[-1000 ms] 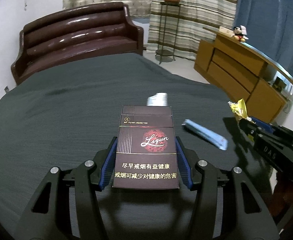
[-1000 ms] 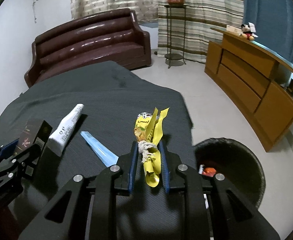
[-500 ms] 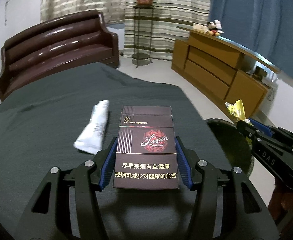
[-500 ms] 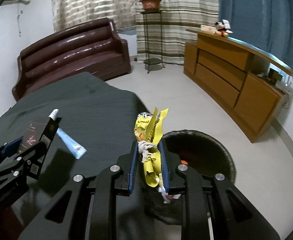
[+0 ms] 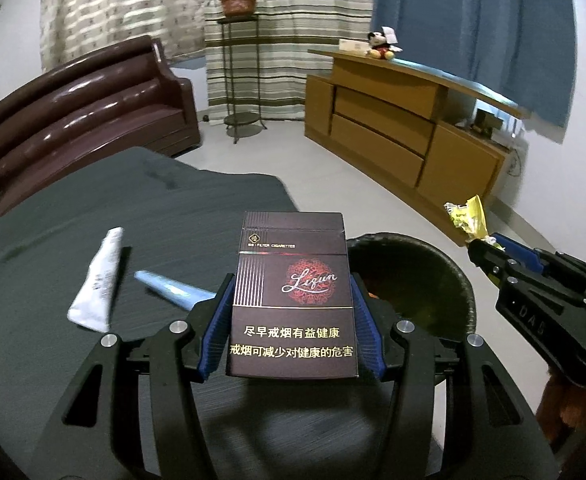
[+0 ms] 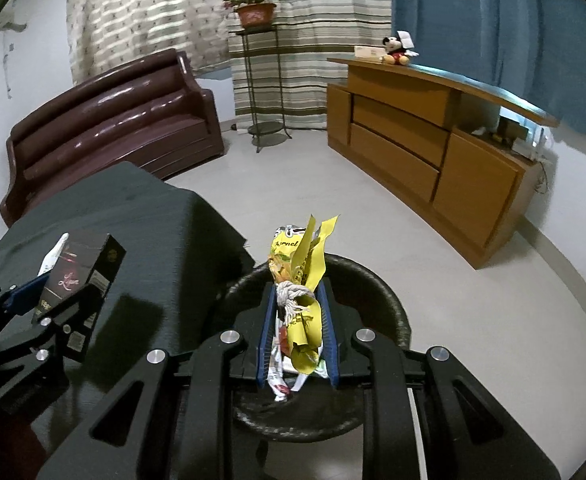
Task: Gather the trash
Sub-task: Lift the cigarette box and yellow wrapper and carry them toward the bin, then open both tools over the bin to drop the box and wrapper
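My left gripper (image 5: 291, 312) is shut on a dark cigarette pack (image 5: 293, 296), held over the dark table near its right edge; the pack also shows in the right wrist view (image 6: 79, 276). My right gripper (image 6: 297, 320) is shut on a crumpled yellow wrapper (image 6: 299, 280) and hangs over the round black trash bin (image 6: 389, 300). The bin (image 5: 433, 280) stands on the floor just right of the table. The right gripper with its wrapper (image 5: 467, 216) shows at the right of the left wrist view.
A white tube (image 5: 97, 280) and a light blue packet (image 5: 173, 290) lie on the dark table (image 5: 173, 216). A brown sofa (image 5: 81, 108) stands beyond it, a wooden sideboard (image 5: 405, 136) along the right wall, a plant stand (image 5: 239, 80) at the curtains.
Both grippers have swung right with their loads. The right gripper now hangs over the bin; the left has come to the table's right edge, bin in front.
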A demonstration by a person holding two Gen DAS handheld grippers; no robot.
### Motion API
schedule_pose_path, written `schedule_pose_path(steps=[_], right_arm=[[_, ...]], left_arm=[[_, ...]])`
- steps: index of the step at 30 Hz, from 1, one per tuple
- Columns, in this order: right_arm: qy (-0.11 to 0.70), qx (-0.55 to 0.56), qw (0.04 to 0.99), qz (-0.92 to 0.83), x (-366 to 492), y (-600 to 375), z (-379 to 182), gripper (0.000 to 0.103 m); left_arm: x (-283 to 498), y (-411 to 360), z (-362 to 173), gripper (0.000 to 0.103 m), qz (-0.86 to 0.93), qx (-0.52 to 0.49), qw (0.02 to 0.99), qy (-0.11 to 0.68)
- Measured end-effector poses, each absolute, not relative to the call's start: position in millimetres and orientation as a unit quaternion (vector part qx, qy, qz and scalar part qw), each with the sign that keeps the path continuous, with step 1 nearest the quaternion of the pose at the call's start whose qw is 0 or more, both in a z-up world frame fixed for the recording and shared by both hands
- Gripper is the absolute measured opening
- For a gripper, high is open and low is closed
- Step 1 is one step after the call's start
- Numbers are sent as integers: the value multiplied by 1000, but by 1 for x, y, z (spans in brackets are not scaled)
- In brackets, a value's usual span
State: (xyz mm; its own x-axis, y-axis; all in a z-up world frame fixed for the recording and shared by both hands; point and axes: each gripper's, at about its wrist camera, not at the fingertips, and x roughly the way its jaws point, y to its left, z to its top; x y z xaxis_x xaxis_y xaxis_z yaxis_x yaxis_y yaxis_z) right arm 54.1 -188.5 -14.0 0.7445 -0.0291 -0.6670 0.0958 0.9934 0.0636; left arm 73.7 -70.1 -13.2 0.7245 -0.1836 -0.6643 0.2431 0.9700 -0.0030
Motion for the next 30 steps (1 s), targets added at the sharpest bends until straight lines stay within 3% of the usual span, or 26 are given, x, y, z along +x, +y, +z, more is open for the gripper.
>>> schedule_pose_path(steps=[30], right_arm=[[367,79,925,-63,68,-222,-39,22]], left_arm=[[113,-134,-46,54,-123,80,915,375]])
